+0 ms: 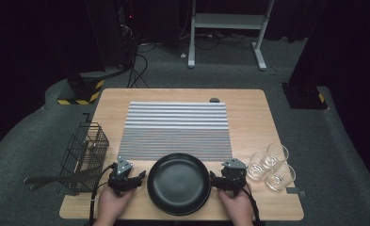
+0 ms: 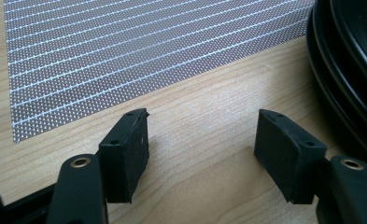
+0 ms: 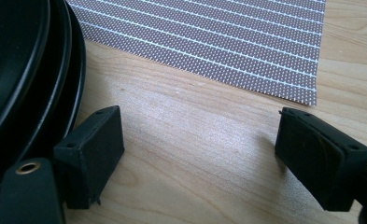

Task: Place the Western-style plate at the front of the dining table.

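Black plates (image 1: 178, 183), stacked rims (image 2: 340, 79), glasses (image 1: 271, 165)

Light wooden table (image 1: 248, 108), bearing a grey striped mat (image 1: 178, 127) at centre, a black plate (image 1: 179, 183) at the near edge overlapping the mat, three clear glasses (image 1: 270, 165) clustered at right, a black wire basket (image 1: 84, 155) at the left edge

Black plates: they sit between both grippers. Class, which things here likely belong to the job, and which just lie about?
Likely in the job:
black plates
left gripper, open
right gripper, open
striped mat

Lying about:
wire basket
three glasses
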A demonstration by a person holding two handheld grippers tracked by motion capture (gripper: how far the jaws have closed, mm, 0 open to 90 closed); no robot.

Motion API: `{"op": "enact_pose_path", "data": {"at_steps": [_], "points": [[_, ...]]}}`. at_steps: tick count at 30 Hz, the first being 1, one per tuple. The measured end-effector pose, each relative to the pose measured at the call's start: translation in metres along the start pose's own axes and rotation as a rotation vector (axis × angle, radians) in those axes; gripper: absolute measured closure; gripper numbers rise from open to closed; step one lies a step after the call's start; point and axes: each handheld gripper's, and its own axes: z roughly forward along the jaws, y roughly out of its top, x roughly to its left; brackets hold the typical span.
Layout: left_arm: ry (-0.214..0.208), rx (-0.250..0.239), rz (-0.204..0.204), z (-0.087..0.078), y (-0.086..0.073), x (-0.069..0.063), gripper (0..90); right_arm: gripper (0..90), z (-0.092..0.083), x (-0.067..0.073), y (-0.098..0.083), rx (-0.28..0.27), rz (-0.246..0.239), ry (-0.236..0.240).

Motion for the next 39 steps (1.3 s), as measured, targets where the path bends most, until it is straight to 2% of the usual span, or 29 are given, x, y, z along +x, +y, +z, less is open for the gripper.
{"op": "enact_pose_path", "data": {"at_steps": [17, 27, 39], "points": [[0.0, -0.001, -0.003, 0.0008, 0.0005, -0.0002, 35.2, 19.3, -0.0005, -0.0013, -0.0001, -0.005, 0.013, -0.007], [0.009, 0.0, -0.007, 0.0004, 0.0004, 0.0002, 36.1, 19.3, -0.0009, -0.0012, -0.0004, -0.005, 0.012, -0.007], [-0.001, 0.001, -0.005, 0.0008, 0.0006, 0.0002, 33.9, 18.7, -0.0005, -0.0005, -0.0001, -0.005, 0.007, -0.004]]}}
